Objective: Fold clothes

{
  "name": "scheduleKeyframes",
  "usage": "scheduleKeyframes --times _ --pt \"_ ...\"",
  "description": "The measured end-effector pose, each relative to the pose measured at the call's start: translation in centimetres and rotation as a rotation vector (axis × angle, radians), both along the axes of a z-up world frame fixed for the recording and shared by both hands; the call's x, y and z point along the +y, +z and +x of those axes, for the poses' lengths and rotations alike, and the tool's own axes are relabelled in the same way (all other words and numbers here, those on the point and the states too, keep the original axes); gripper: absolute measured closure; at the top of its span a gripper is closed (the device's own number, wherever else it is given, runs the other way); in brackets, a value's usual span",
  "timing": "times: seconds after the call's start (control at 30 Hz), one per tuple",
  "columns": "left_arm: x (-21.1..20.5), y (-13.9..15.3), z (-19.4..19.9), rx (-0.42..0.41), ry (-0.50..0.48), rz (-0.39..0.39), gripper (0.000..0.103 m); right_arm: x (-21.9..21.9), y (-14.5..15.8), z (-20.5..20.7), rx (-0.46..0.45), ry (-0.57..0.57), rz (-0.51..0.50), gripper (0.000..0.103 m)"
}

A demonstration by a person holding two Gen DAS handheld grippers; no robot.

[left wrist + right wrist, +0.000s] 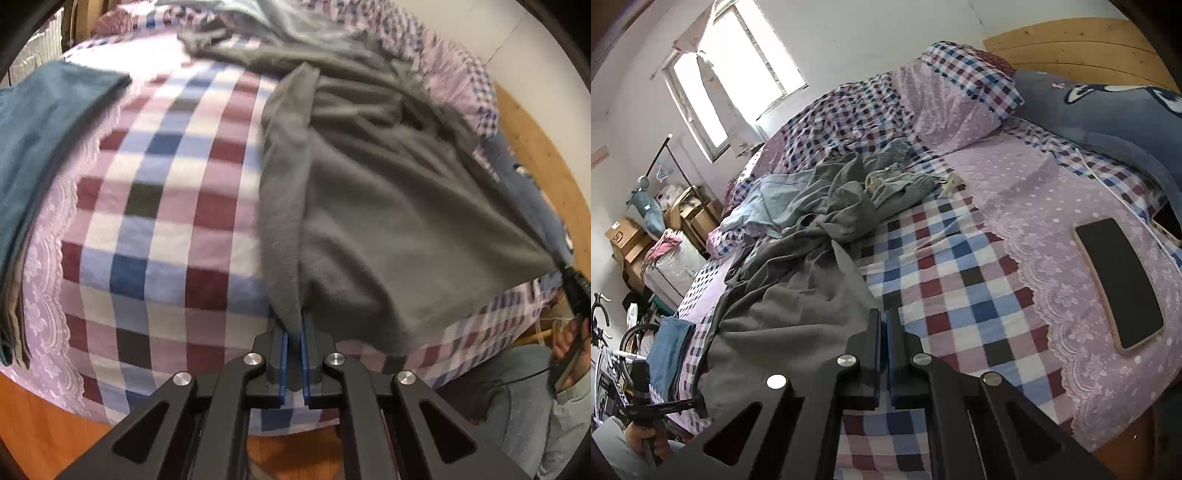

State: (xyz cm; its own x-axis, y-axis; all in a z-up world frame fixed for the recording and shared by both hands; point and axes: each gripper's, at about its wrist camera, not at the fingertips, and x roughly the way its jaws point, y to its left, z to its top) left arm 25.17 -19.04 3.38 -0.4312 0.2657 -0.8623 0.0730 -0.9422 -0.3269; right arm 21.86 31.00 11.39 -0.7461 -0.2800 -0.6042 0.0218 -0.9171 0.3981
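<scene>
The bed (960,288) fills the room, spread with a checked cover in maroon, blue and white, with a lilac lace-edged panel running along it. Across the cover lies the grey garment (388,221), stretched taut between the two grippers, its far end trailing up into a rumpled heap of other clothes (849,192) near the middle of the bed. A folded teal cloth (44,155) sits at the bed's edge, well apart from the grey one. The left gripper (294,332) is clenched on a gathered fold of the grey garment, the fabric pinched between its blue pads. The right gripper (882,325) has its jaws pressed together on the garment's other corner. A dark phone (1119,284) rests on the lilac panel.
</scene>
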Motion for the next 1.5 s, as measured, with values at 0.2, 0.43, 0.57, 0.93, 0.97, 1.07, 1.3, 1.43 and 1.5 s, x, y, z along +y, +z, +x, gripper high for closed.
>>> scheduleKeyframes --times 0.2,0.43,0.57,0.93,0.97,1.07,1.3,1.43,1.5 --pt "-4.4 2.9 2.3 0.138 0.128 0.162 0.1 1.7 0.3 1.6 -0.013 -0.032 0.013 0.103" --pt "-6.4 4.5 2.9 0.196 0.214 0.276 0.101 3.1 0.0 2.8 -0.047 -0.035 0.031 0.099" --pt "-6.2 4.5 2.7 0.197 0.244 0.277 0.101 3.0 -2.0 1.5 -0.147 0.049 0.004 0.078" --pt "-7.9 4.0 3.9 0.241 0.411 0.244 0.101 2.0 -6.2 -2.7 -0.265 0.175 -0.079 0.058" --pt "-8.2 3.9 4.0 0.245 0.43 0.24 0.101 1.8 -6.5 -3.0 -0.272 0.177 -0.078 0.058" --pt "-10.1 3.9 5.0 0.28 0.55 0.212 0.103 1.7 -6.6 -3.4 -0.271 0.167 -0.092 0.058" --pt "-12.6 1.0 4.4 0.198 0.534 0.436 0.103 2.0 -6.6 -3.8 -0.268 0.134 -0.136 0.058" --pt "-10.0 1.1 2.8 0.136 0.416 0.329 0.095 1.4 -6.7 -4.0 -0.276 0.137 -0.114 0.057" --pt "-8.5 0.7 1.9 0.082 0.357 0.263 0.077 1.0 -6.6 -4.0 -0.273 0.143 -0.104 0.057"
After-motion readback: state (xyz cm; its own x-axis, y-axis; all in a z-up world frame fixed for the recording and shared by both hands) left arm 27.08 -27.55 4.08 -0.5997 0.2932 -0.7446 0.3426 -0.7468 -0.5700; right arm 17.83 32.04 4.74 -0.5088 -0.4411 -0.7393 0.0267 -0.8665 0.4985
